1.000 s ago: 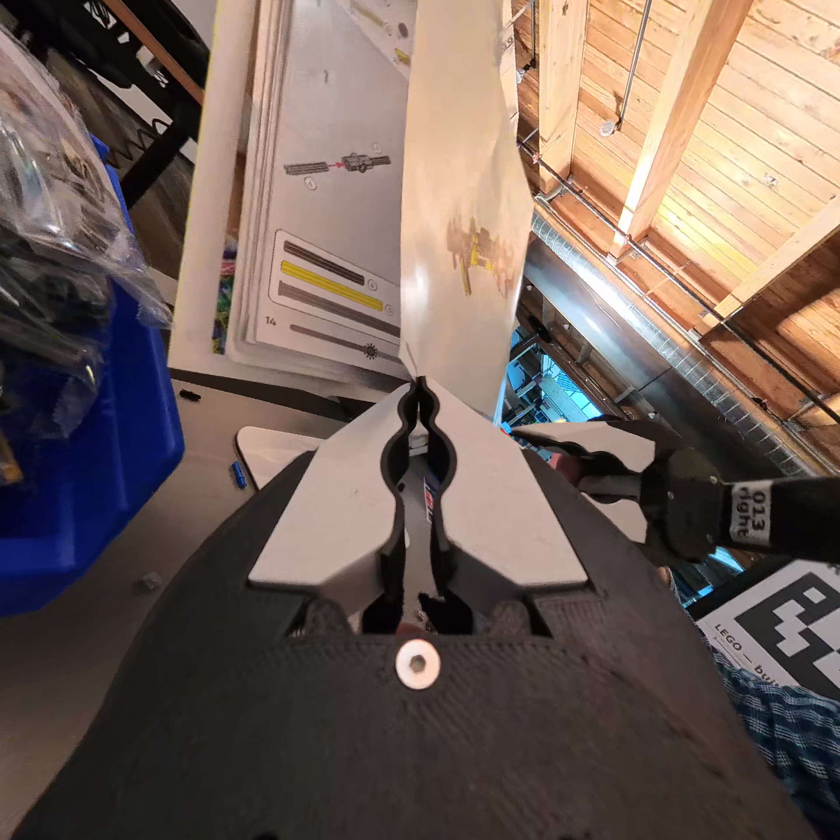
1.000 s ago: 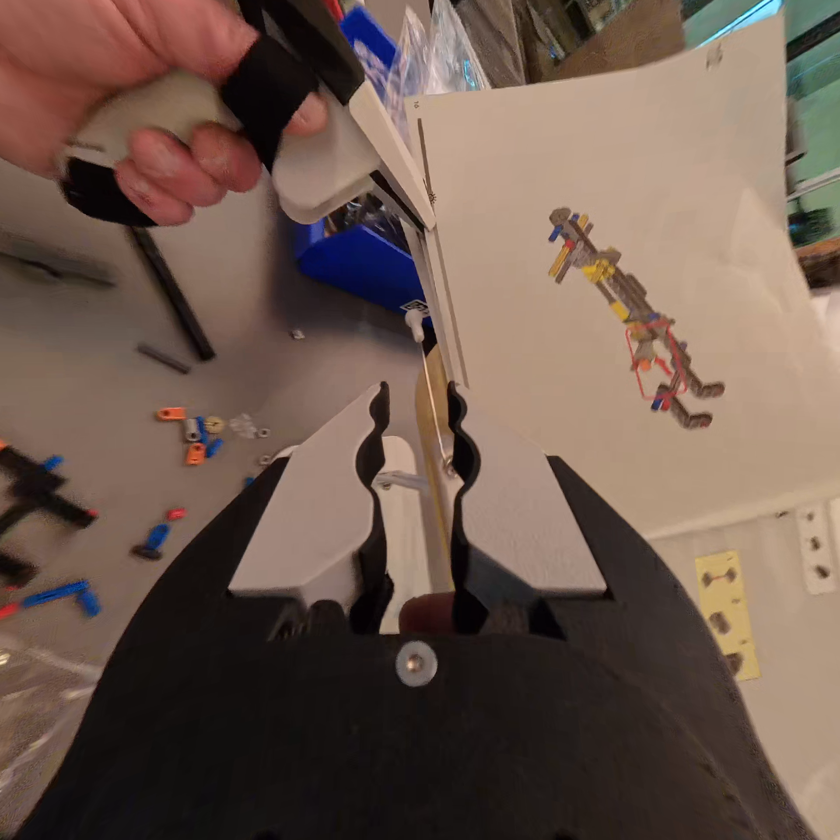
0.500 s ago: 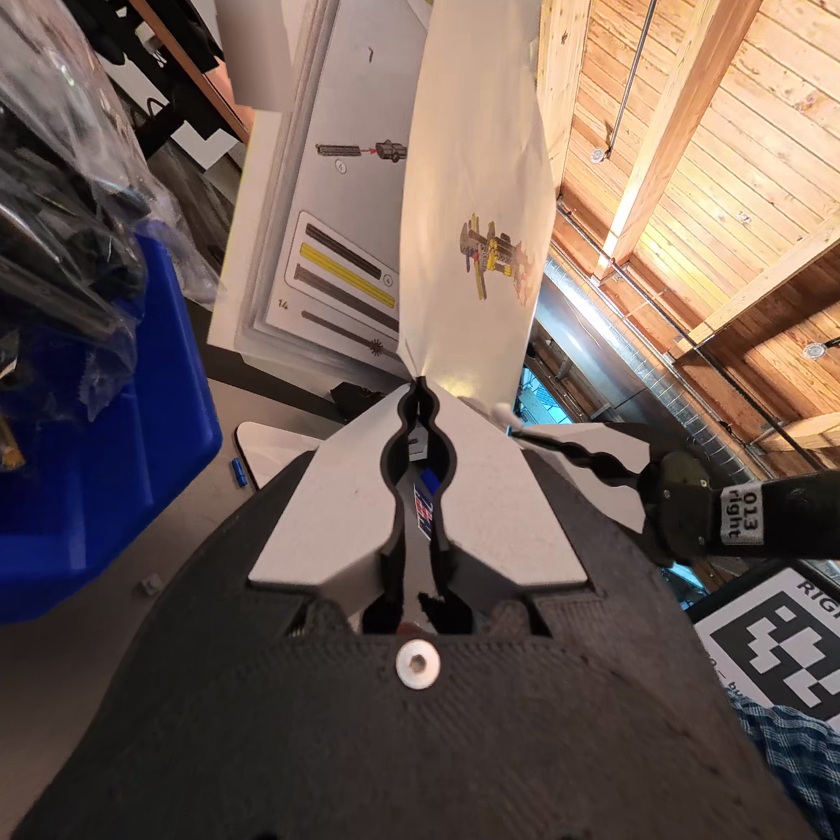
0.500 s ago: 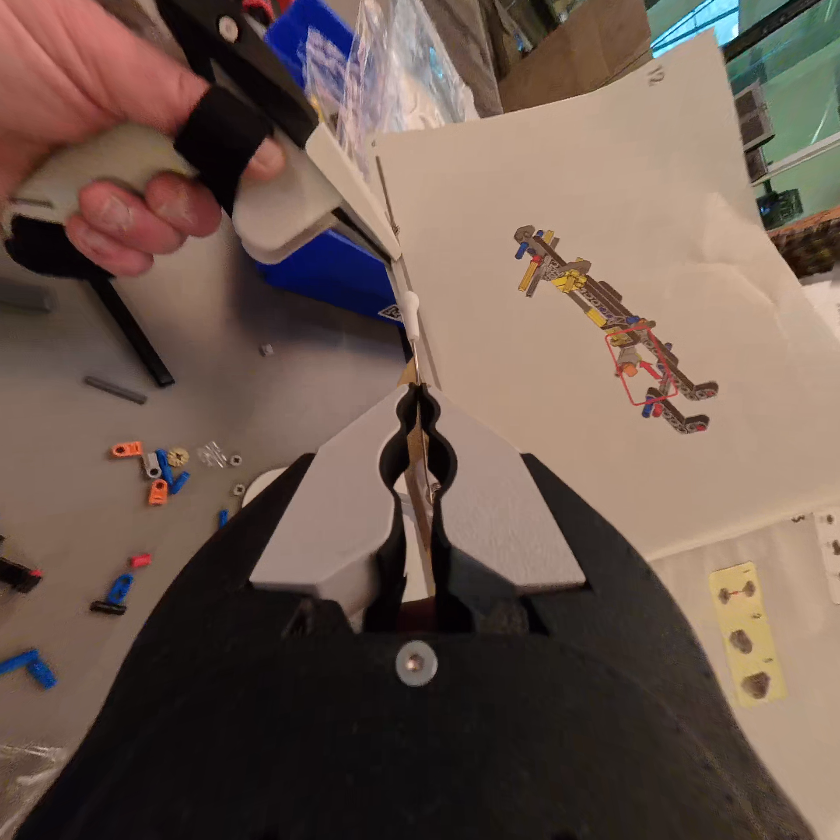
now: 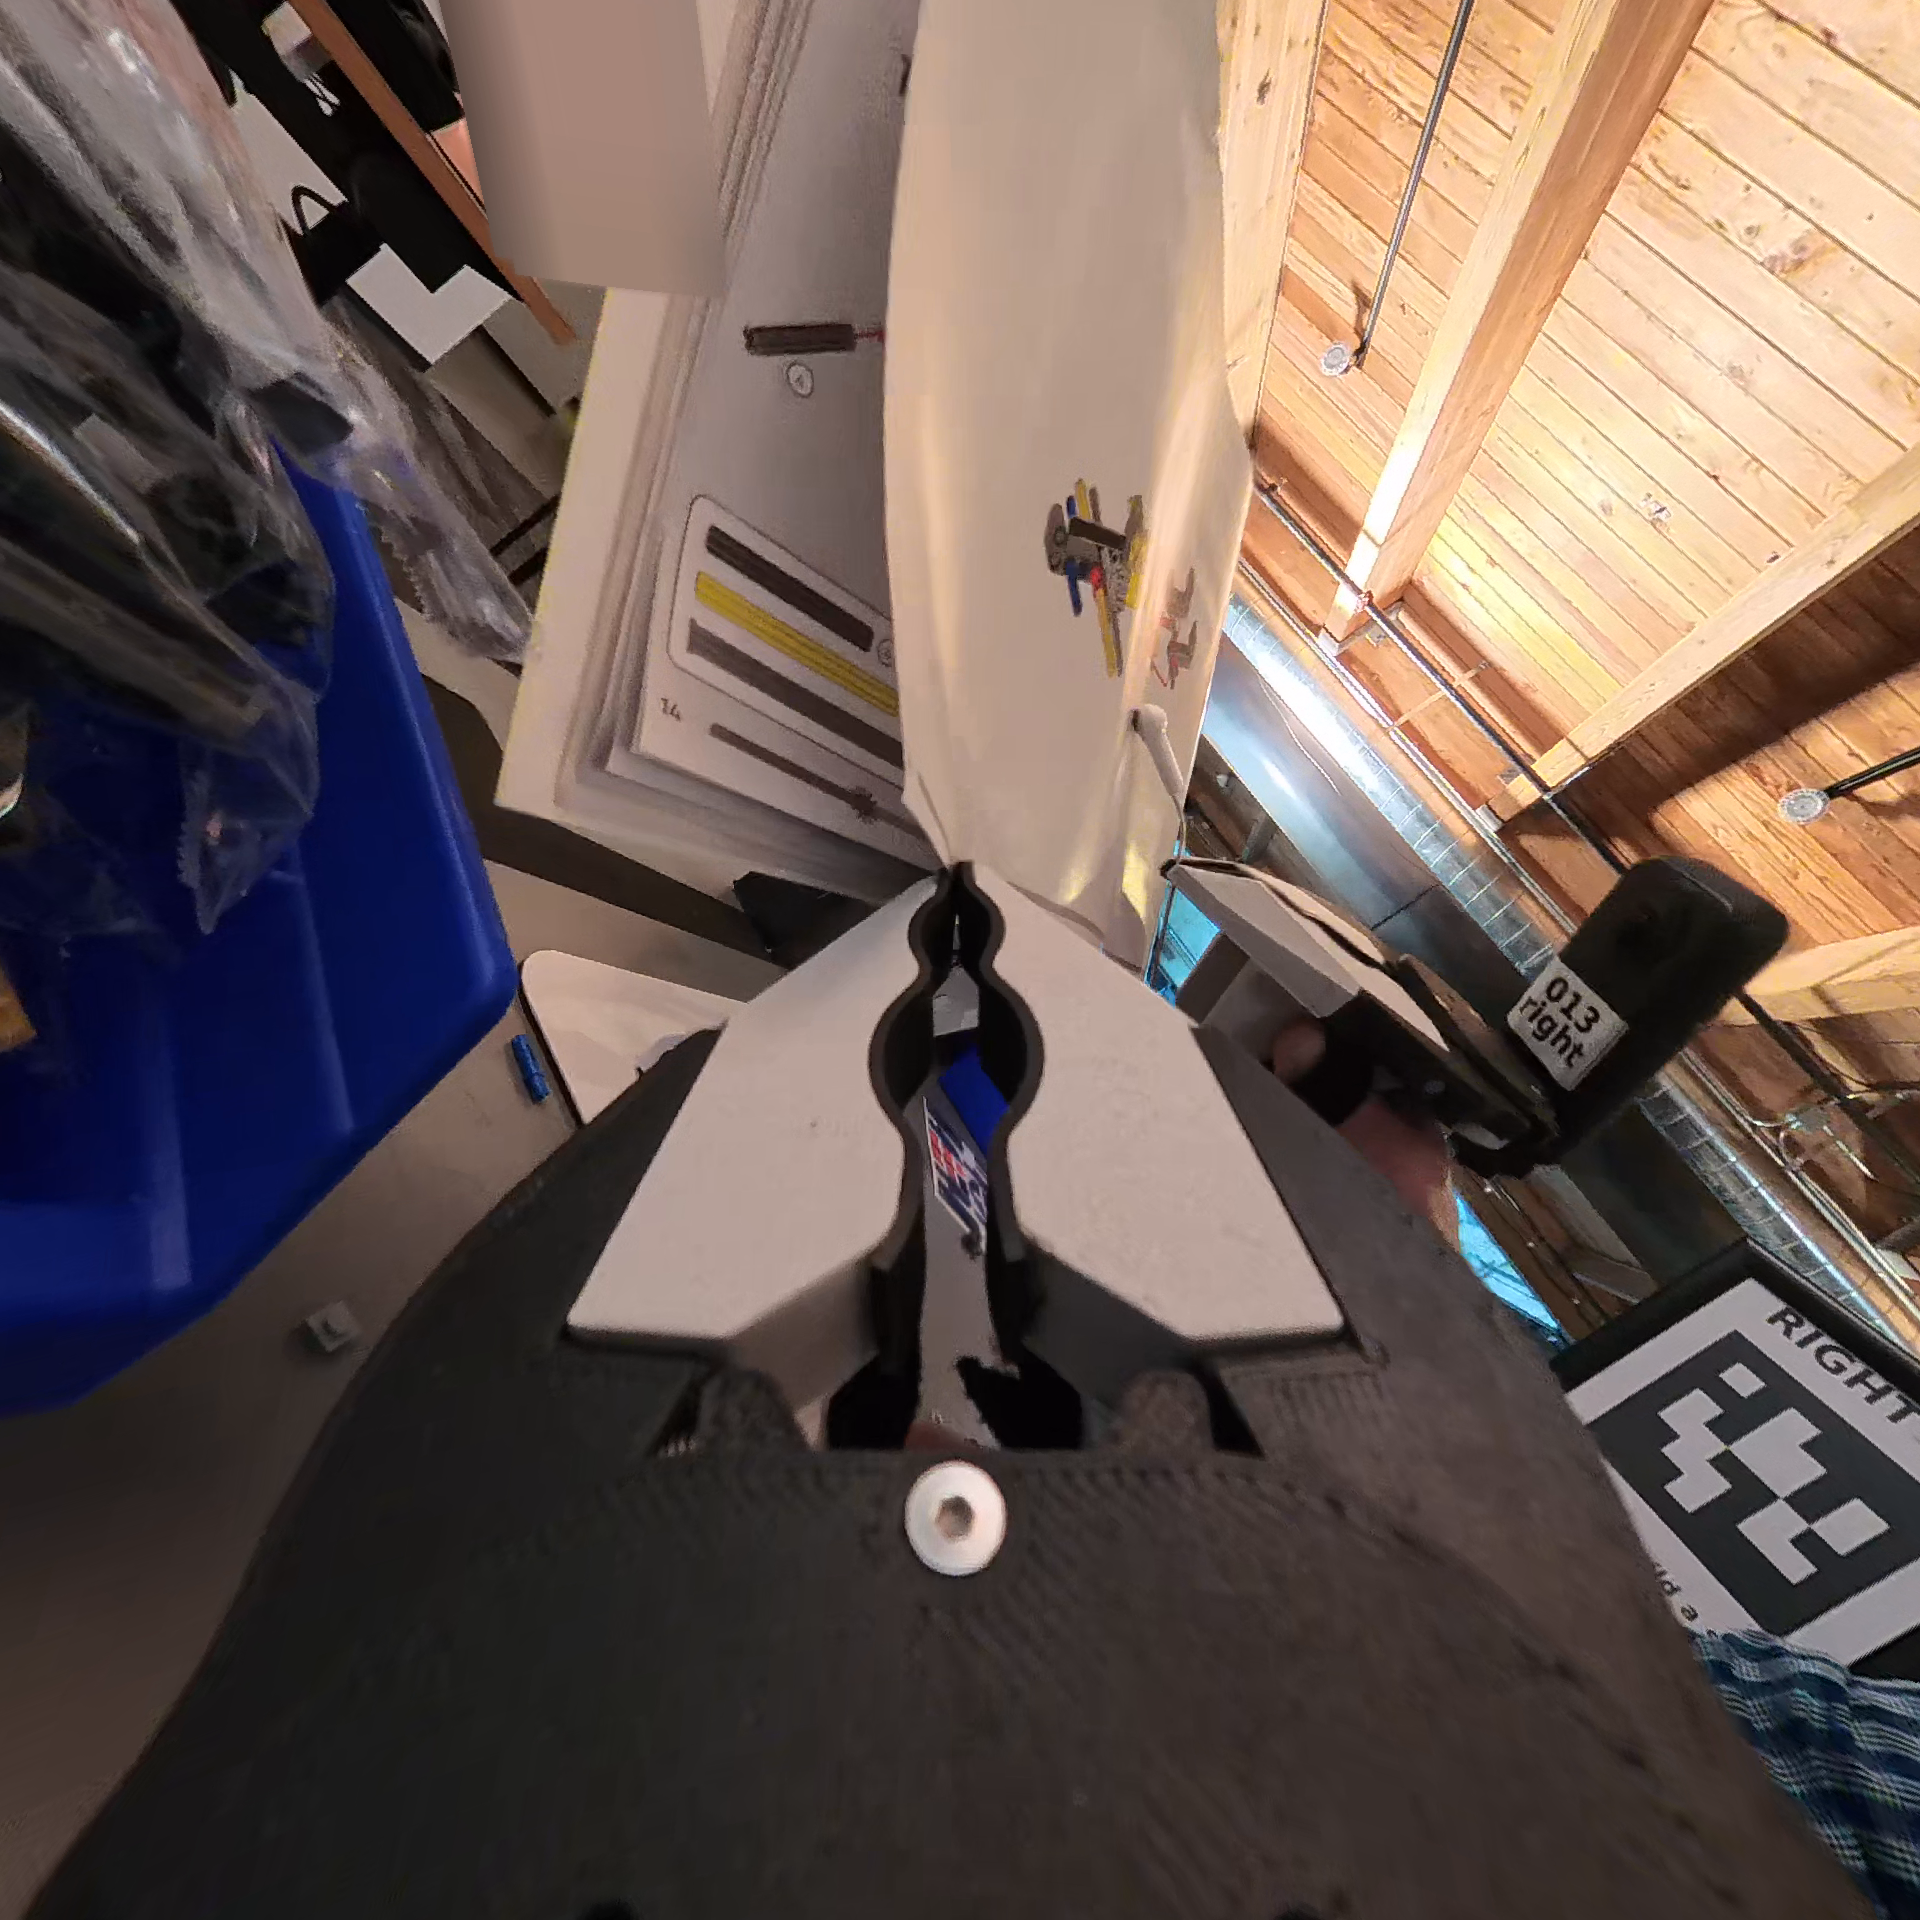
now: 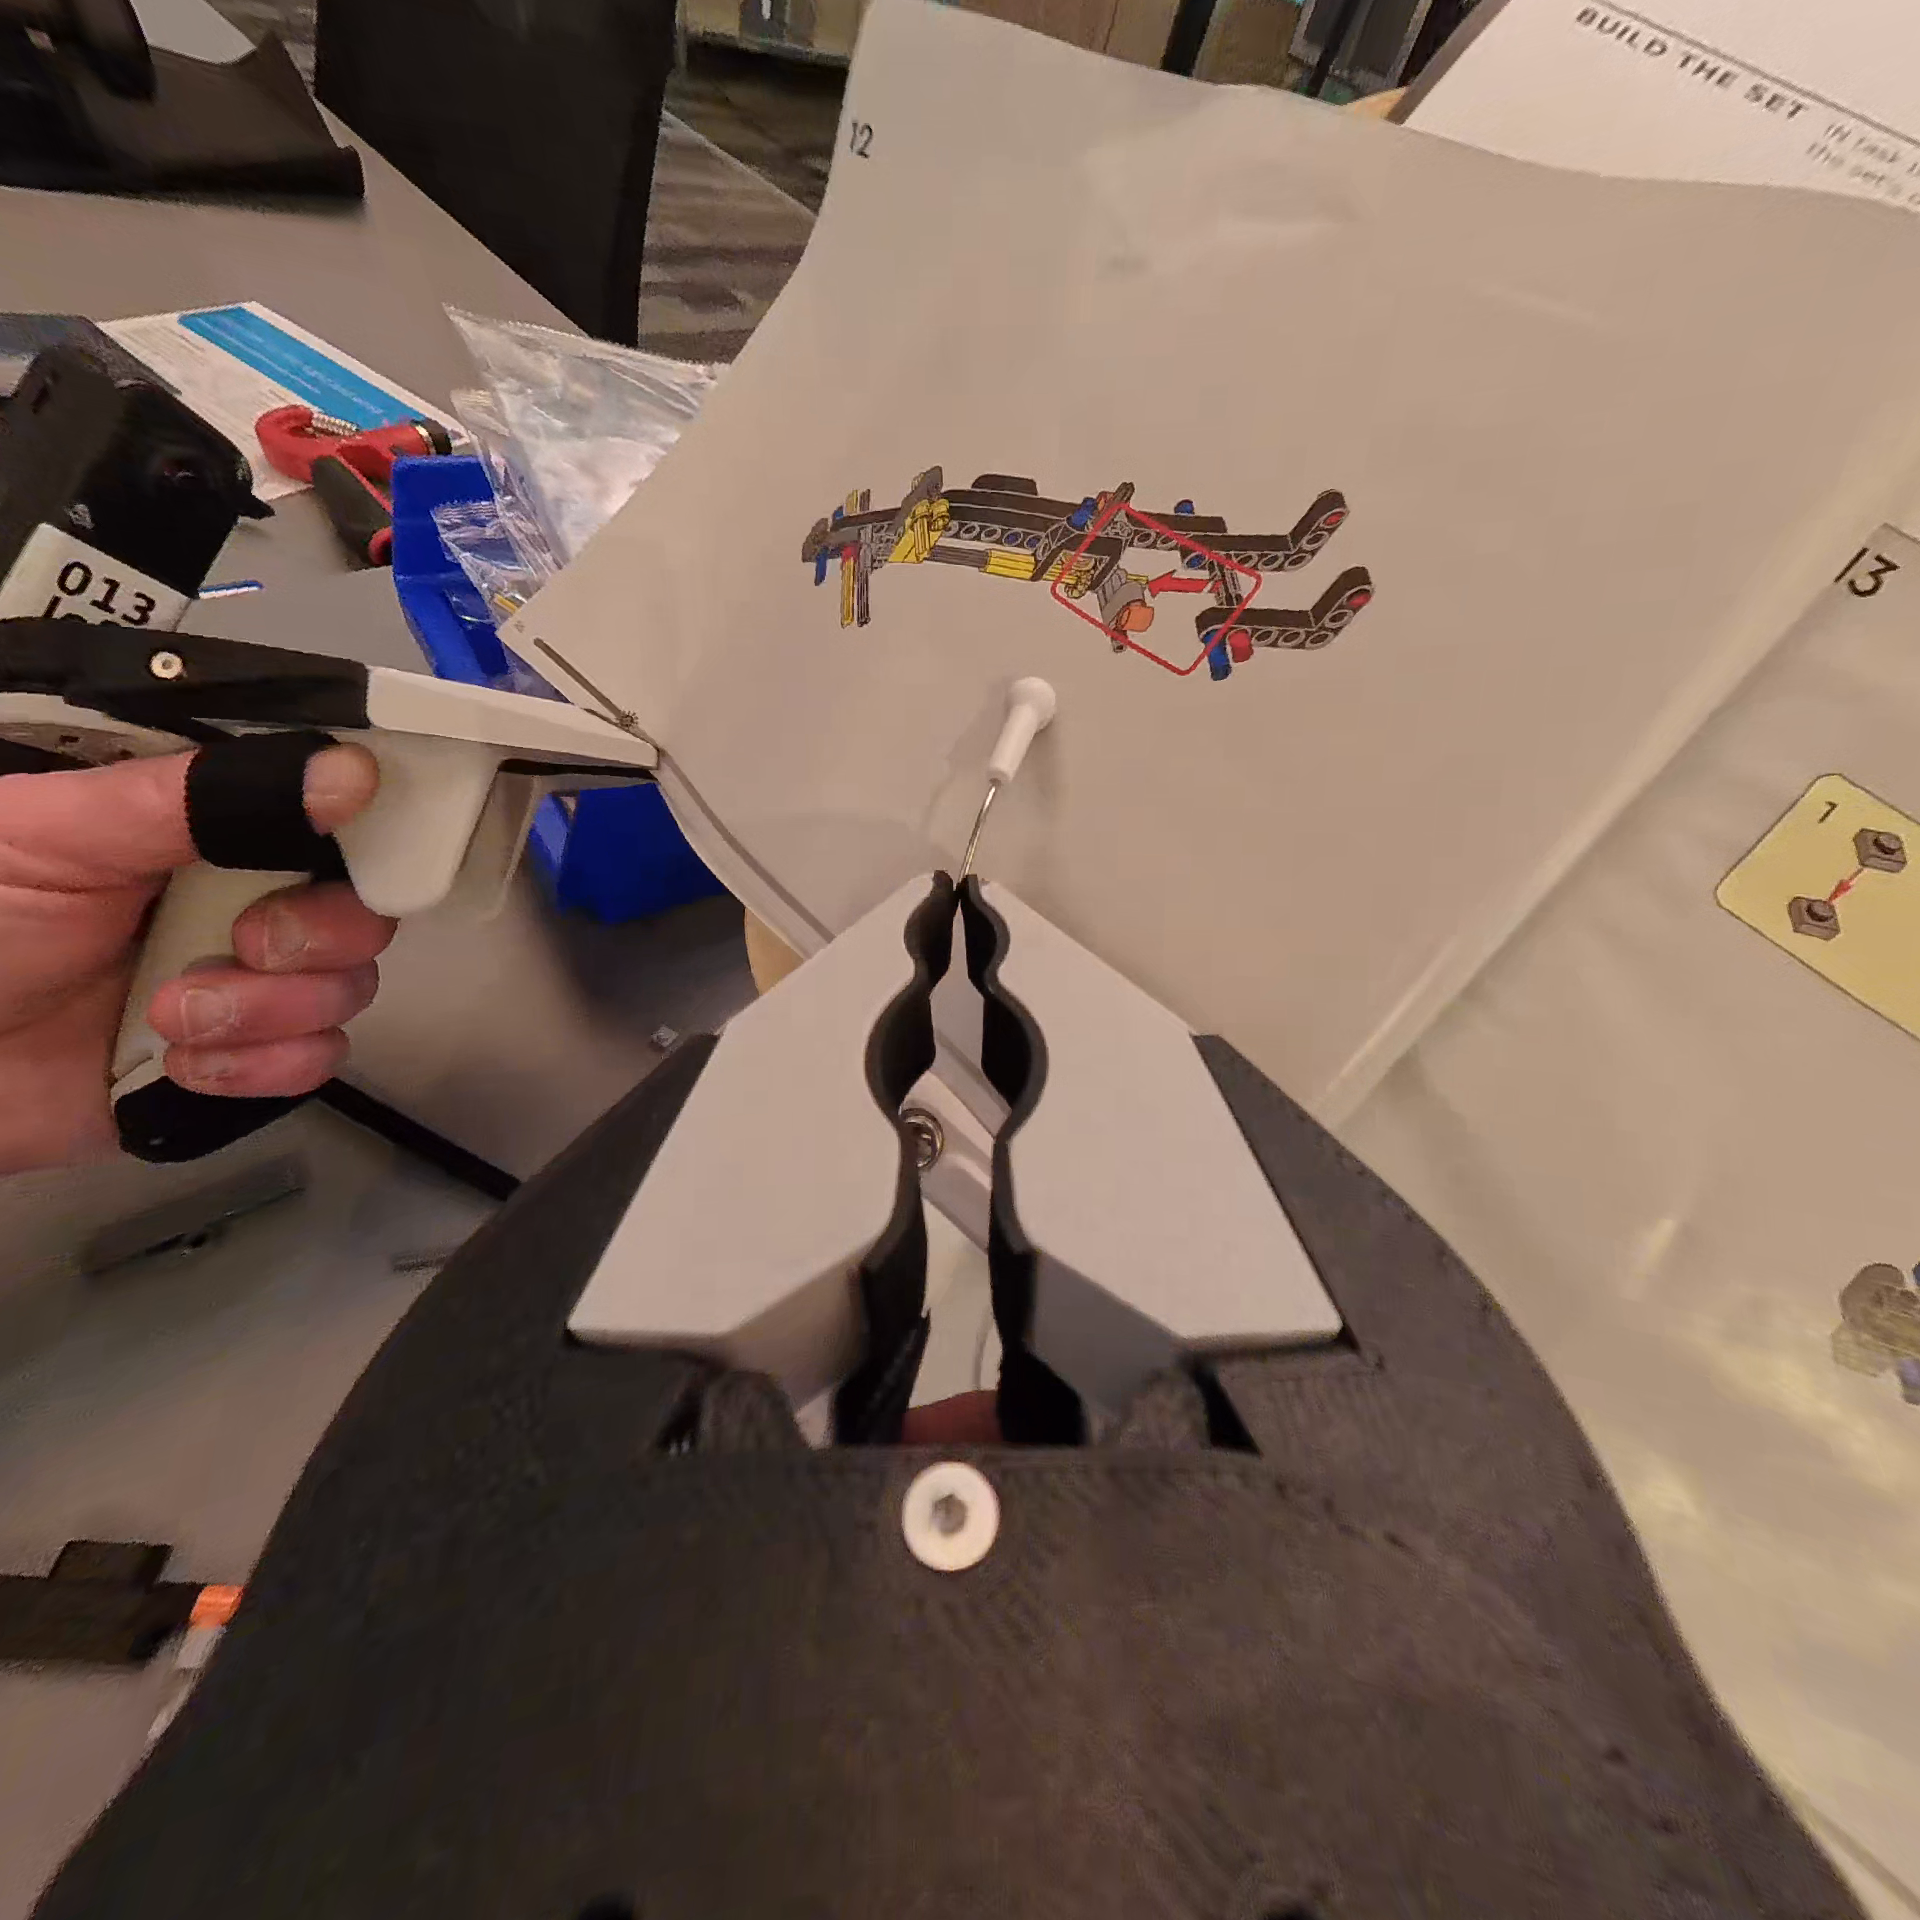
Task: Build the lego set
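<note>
Left claw: the left gripper [image 5: 958,883] has its jaws pressed together on the lower corner of a loose page [image 5: 1049,436] of the instruction booklet [image 5: 769,582]; the page stands up from the tips
Left of the left claw: a blue bin [image 5: 239,1039] holding clear plastic bags [image 5: 156,499]; a small blue lego pin [image 5: 532,1068] lies on the grey table [image 5: 135,1507] between bin and claw
Ahead of the left claw: the booklet's stacked pages stand behind the lifted page
Right of the left claw: the other tool shows there, near the page's edge
Right claw: the right gripper [image 6: 958,883] has its jaws together, clamped on a thin metal wire with a white tip [image 6: 1023,717]; the tip touches the page [image 6: 1195,416] just below the printed model drawing [image 6: 1081,571]
Left of the right claw: a hand [image 6: 145,935] holds the left tool, whose tips pinch the page's corner [image 6: 623,727]; the blue bin [image 6: 457,582] and bags [image 6: 582,405] lie beyond it
Right of the right claw: the next booklet page [image 6: 1662,1091] lies open, lower than the lifted one
</note>
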A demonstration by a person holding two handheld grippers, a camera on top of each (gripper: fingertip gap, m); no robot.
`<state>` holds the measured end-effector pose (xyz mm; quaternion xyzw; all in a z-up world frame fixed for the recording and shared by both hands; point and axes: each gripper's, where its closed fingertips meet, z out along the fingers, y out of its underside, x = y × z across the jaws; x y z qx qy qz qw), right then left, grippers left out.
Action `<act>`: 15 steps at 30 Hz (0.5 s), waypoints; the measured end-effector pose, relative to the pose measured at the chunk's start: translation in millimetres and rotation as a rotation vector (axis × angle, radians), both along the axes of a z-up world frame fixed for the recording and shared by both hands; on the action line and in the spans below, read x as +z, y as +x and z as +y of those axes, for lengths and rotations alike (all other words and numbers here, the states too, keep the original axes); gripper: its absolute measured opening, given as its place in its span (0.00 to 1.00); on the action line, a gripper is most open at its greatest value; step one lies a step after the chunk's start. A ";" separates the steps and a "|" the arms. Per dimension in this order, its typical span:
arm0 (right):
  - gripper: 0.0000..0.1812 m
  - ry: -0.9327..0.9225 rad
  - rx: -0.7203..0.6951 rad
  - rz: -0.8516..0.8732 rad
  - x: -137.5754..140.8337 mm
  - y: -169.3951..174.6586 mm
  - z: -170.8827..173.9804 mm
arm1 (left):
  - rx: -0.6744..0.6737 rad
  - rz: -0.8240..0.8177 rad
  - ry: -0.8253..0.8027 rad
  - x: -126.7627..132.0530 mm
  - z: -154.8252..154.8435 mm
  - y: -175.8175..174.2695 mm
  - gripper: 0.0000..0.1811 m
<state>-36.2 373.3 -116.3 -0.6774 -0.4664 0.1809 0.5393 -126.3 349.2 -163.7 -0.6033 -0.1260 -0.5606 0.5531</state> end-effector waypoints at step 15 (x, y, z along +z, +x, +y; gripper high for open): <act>0.10 0.102 0.089 -0.027 34.1 32.8 -51.8 | 0.063 0.349 0.146 53.1 -77.9 -28.4 0.53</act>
